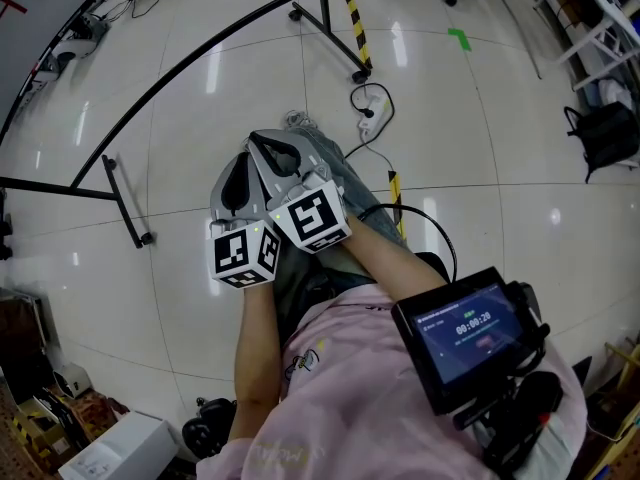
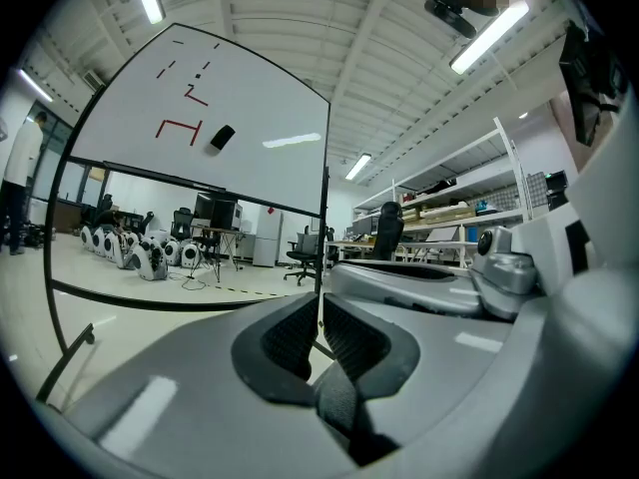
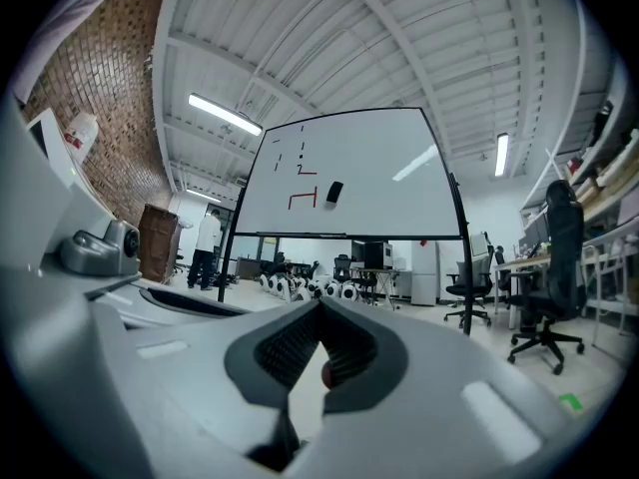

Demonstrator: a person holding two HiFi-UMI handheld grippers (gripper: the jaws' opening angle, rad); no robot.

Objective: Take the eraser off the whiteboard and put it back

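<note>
Black eraser (image 3: pixel 334 193) clings to the far whiteboard (image 3: pixel 379 163). Closed and empty, left gripper (image 2: pixel 318 312) and right gripper (image 3: pixel 318 317) idle level, beyond reach.

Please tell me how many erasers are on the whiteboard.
1. The eraser sits on the whiteboard, just right of the red bracket-shaped mark; no other shows in either gripper view.

The eraser (image 2: pixel 222 137) shows only as a small dark patch on the whiteboard (image 2: pixel 262 98).

Pale tiled floor (image 1: pixel 520 138) w/ whiteboard stand foot (image 1: pixel 128 203) & power strip (image 1: pixel 367 123).
</note>
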